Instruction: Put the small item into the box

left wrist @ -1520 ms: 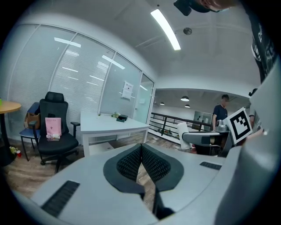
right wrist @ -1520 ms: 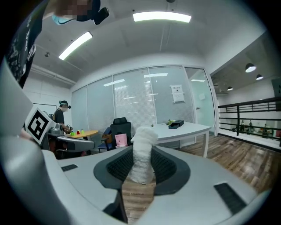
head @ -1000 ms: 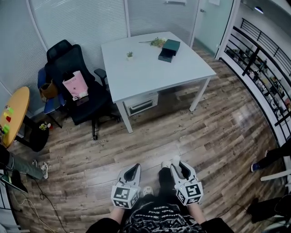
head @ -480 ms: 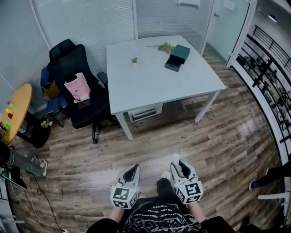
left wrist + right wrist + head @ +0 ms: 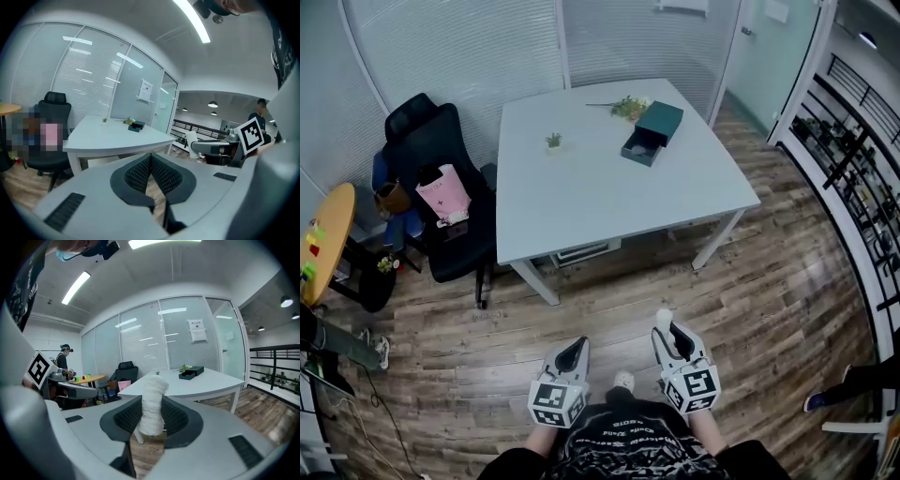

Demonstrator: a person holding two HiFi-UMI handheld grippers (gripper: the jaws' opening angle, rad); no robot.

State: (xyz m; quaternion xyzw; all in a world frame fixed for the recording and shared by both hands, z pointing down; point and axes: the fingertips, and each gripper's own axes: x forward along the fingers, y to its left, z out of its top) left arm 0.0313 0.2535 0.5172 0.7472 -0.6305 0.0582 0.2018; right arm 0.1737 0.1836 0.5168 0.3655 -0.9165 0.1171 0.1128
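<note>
Small white roll (image 5: 152,404) sits pinched in my right claw (image 5: 673,336), left claw (image 5: 572,354) closed empty; box (image 5: 652,134) lies on the far tabletop (image 5: 581,197), so a jolt could shake it loose.

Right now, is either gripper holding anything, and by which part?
The right gripper holds a white roll, jaws clamped on its lower part, its top sticking out beyond them. The left gripper has its jaws together with nothing between them.
</note>
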